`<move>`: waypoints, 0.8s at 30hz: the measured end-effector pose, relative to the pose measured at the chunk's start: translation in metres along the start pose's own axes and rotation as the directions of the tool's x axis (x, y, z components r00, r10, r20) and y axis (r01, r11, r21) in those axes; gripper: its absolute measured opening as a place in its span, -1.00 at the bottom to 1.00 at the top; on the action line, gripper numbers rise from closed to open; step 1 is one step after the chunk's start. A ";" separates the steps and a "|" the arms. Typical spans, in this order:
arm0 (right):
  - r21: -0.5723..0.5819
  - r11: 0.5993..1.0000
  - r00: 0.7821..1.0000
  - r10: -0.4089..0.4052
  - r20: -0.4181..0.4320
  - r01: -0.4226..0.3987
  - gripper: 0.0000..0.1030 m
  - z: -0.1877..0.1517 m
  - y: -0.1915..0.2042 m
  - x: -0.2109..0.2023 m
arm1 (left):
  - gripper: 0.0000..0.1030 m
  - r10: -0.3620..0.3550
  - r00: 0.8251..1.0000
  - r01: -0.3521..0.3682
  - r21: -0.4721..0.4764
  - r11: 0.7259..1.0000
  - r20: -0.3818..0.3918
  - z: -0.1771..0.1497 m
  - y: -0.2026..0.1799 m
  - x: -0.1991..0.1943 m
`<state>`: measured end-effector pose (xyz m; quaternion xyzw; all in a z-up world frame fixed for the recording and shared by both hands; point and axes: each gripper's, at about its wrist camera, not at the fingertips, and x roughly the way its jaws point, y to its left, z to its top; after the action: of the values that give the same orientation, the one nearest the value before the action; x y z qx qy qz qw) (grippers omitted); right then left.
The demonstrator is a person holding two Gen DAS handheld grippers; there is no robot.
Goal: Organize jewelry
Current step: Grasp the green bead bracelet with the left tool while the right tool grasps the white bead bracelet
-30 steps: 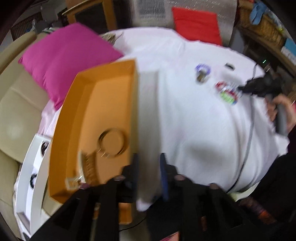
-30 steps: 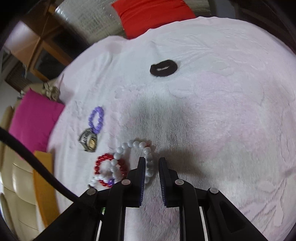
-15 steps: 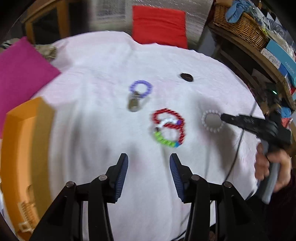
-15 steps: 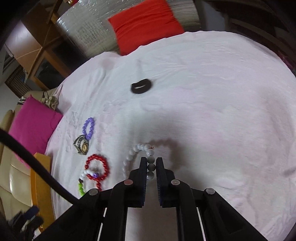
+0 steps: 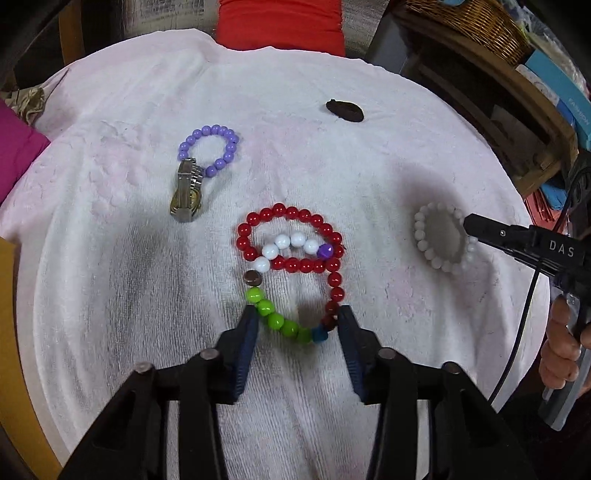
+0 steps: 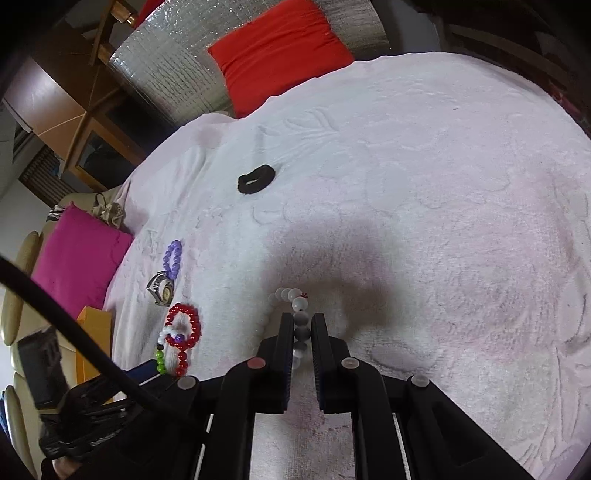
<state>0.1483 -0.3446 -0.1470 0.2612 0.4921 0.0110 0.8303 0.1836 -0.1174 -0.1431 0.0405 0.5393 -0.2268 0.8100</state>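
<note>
My left gripper (image 5: 295, 321) is open, its fingers on either side of the near end of a multicoloured bead bracelet (image 5: 291, 328) that overlaps a red bead bracelet (image 5: 291, 238) on the white towel. My right gripper (image 6: 300, 325) is shut on a white bead bracelet (image 6: 291, 306), held just above the towel; it also shows in the left wrist view (image 5: 441, 238). A purple bead bracelet (image 5: 210, 147) and a metal watch (image 5: 186, 192) lie further back left. A black hair tie (image 5: 345, 110) lies at the back.
An orange box (image 6: 92, 321) stands at the towel's left edge, beside a magenta cushion (image 6: 79, 254). A red cushion (image 6: 277, 48) lies behind the table. A wicker basket (image 5: 472, 22) and shelves stand at the right. A black cable (image 6: 74, 332) crosses the right wrist view.
My left gripper swung from the orange box to the bracelets, opened, and came down around the multicoloured bracelet. My right gripper lifted the white bracelet away from the red one.
</note>
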 end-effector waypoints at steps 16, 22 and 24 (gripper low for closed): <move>-0.020 0.998 0.995 -0.061 -0.074 0.060 -0.75 0.000 0.014 0.029 | -0.36 -0.094 0.995 0.097 -0.103 0.990 0.033 -0.004 0.014 -0.007; -0.091 0.992 0.995 -0.096 -0.036 0.092 -0.78 -0.002 0.023 0.033 | -0.64 -0.073 0.995 0.082 -0.148 0.986 0.063 -0.005 0.011 -0.007; -0.101 0.990 0.995 -0.097 -0.019 0.094 -0.79 -0.002 0.026 0.031 | -0.71 -0.048 0.996 0.058 -0.144 0.988 0.071 -0.008 0.009 -0.012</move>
<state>0.1694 -0.3125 -0.1613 0.1951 0.5127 -0.0010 0.8361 0.1768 -0.1028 -0.1376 -0.0407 0.5277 -0.2093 0.8222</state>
